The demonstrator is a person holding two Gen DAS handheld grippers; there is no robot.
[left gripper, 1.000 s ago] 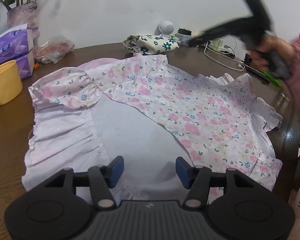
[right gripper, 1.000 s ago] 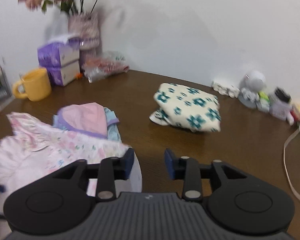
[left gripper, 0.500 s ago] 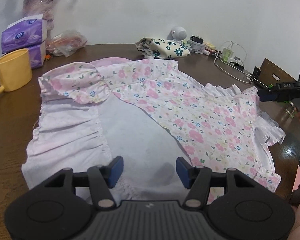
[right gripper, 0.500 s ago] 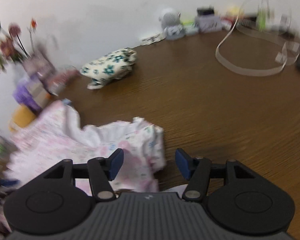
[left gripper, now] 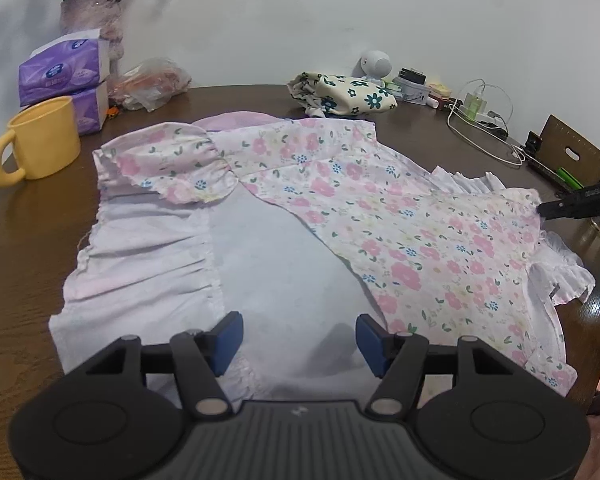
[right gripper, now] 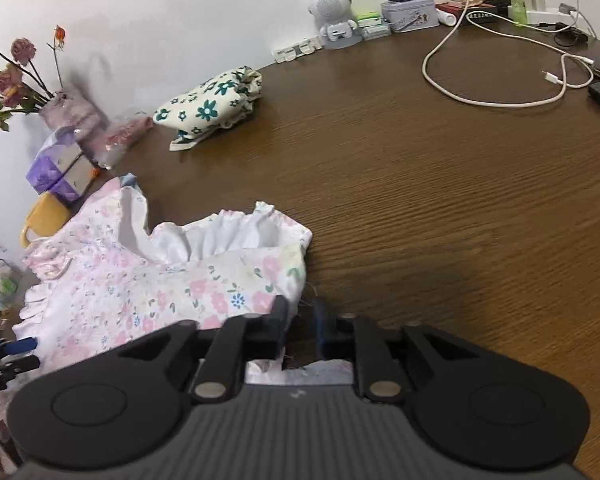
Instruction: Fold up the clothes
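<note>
A pink floral dress lies spread across the brown wooden bench, filling the middle of the left wrist view; its pale lining side shows at lower centre and a puffed sleeve is folded in toward the upper left. The left gripper hangs over the near hem at the bottom of the frame with its blue pads standing wide apart and nothing pressed between them. In the right wrist view the right gripper sits at lower centre by the dress's floral corner, its jaws narrow and just having been closing; the cloth edge lies at the left finger, but whether the pads pinch it I cannot tell. A folded cream cloth with teal flowers rests well apart at upper centre. At the left edge stand a yellow mug and purple tissue packs, with a white cable at the upper right.
</note>
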